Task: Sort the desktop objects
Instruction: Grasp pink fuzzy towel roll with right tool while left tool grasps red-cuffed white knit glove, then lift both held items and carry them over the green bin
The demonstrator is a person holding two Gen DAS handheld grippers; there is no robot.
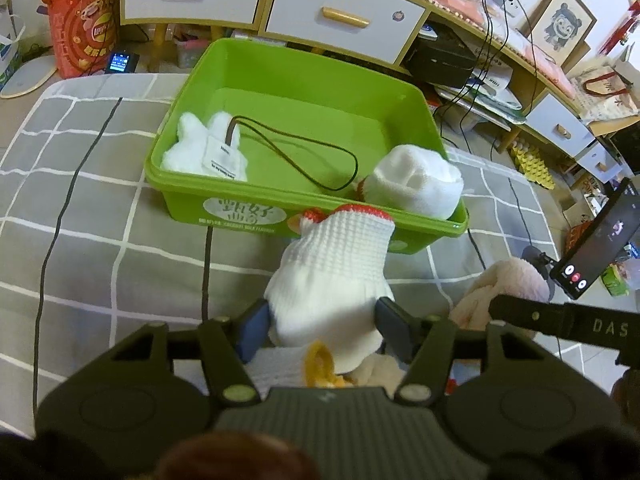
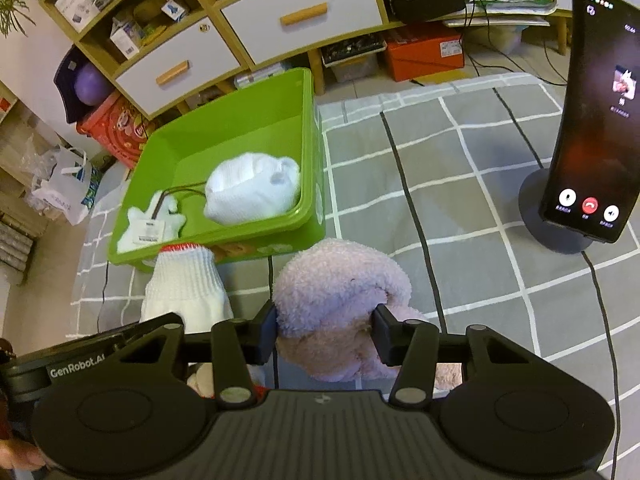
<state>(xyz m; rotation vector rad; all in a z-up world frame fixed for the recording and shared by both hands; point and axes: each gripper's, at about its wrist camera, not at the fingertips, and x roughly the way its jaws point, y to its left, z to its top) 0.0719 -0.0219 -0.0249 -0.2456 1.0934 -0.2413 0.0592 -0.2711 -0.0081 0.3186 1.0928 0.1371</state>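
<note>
A grey checked cloth [image 2: 460,168] was spread under everything, and on it a green bin [image 1: 280,80] was set, well ahead of both tongs. Inside the bin a rolled white sock [image 1: 414,184], a flat white mitt with a paper tag [image 1: 206,150] and a thin dark cord [image 1: 304,156] were seen.

In front of the bin, a pink fleecy bundle [image 2: 340,296] was held by the right tongs [image 2: 324,330], the pads pressed into its sides and the jaws closed on it. Just beside it, a white knitted glove with a red cuff [image 1: 332,272] was held between the pads of the left tongs [image 1: 324,330] — the cuff end reaching the bin's near rim.

Both pieces were judged light, soft and easily squashed; neither slippery nor fragile. They would likely sag and dangle, so a hold on the thick middle was judged safest.

A phone on a round stand [image 2: 592,120] was shown large in the right view — in the left it appeared only small at the edge. A yellow scrap [image 1: 320,364] beneath the glove was shown only in the left view.
</note>
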